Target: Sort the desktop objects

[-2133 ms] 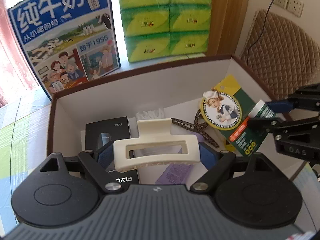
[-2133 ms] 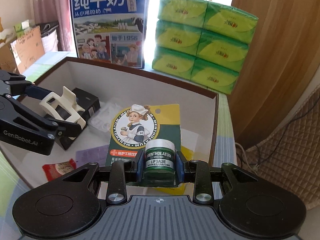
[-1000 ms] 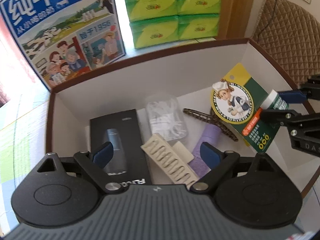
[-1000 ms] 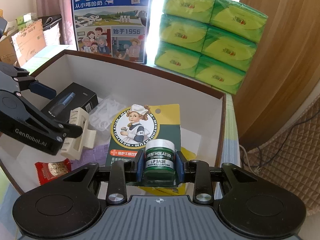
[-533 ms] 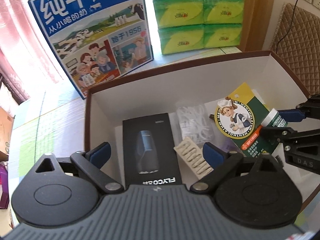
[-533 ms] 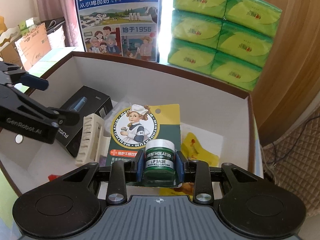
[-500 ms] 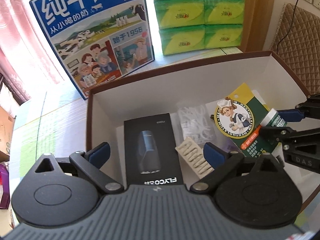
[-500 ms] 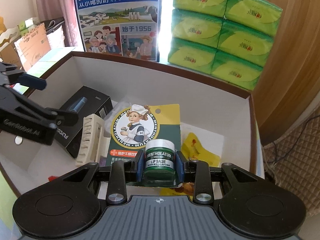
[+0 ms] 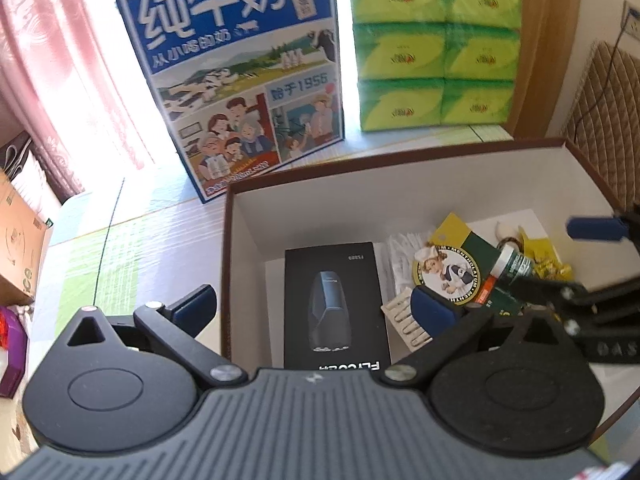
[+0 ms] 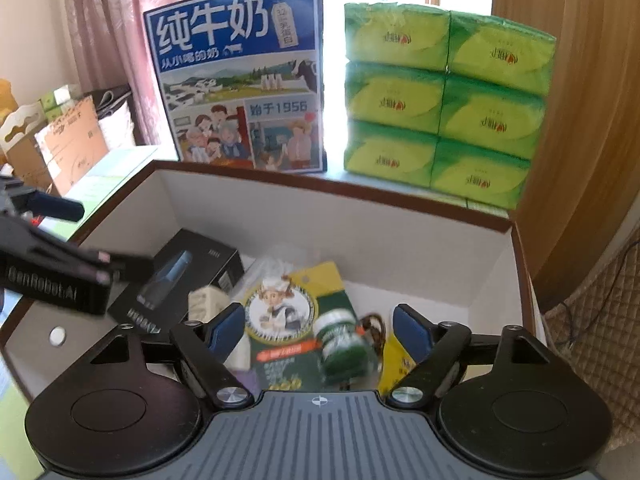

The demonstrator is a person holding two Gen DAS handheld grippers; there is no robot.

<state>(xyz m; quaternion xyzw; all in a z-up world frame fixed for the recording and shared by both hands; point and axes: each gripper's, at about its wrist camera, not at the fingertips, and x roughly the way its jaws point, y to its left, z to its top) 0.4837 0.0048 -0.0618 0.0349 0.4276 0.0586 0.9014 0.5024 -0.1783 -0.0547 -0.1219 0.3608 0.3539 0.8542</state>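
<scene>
Both grippers empty above the box (image 10: 400, 216), sorted items inside.
Left gripper (image 9: 316, 304) and right gripper (image 10: 319, 330) spread wide; lip salve (image 10: 340, 344) lies released on its card.

Daylight came in strongly from the window behind the pink curtain (image 9: 60, 80) and washed the tabletop (image 9: 132, 216) near it almost white. The same glare burned out the gap between the milk carton (image 10: 240, 80) and the stacked tissue packs (image 10: 444, 108). Inside the box (image 10: 320, 216) the white walls were evenly lit, with soft shade in the left corner. Both views bowed straight lines and darkened at the corners. The lip salve jar (image 10: 342, 344) and its card (image 10: 288, 312) were smeared by motion blur; the black carton (image 9: 336, 304) stayed sharp.
</scene>
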